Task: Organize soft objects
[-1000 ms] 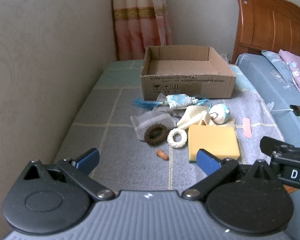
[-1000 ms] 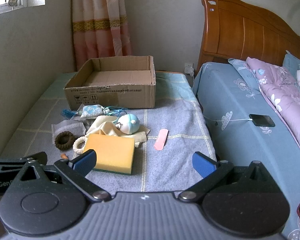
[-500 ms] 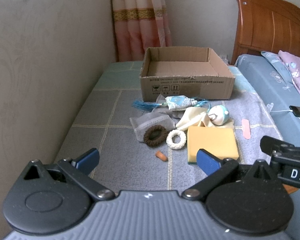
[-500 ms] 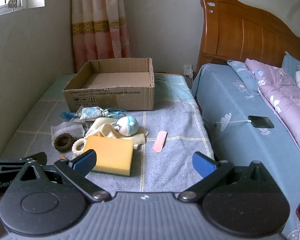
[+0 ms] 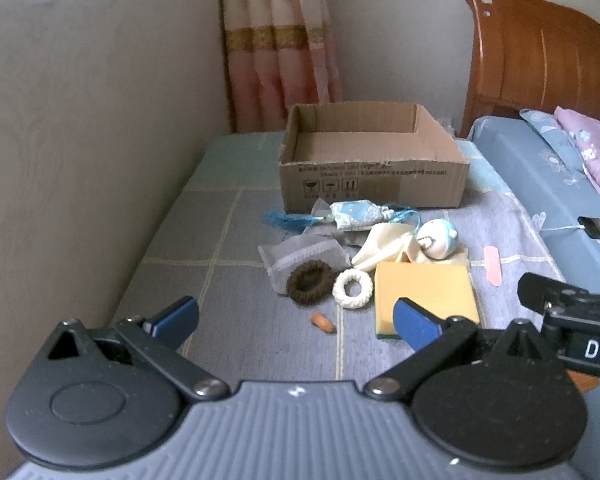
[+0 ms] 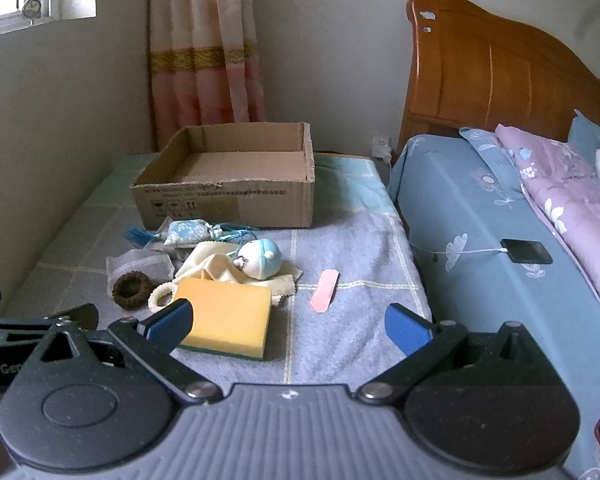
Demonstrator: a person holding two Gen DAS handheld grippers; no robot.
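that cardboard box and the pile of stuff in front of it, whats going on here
A person holds two tongs over a grey checked cover, sorting soft things. The cardboard box looks empty. In front of it lie a yellow sponge, two hair ties, a cloth and a small plush. The left tongs and right tongs are both open, holding nothing.

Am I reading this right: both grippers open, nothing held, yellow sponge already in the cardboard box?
Not quite. Both the left gripper and right gripper are open and hold nothing, but the yellow sponge is not in the cardboard box. It lies on the grey blanket in front of the box, which looks empty. The right wrist view shows this.
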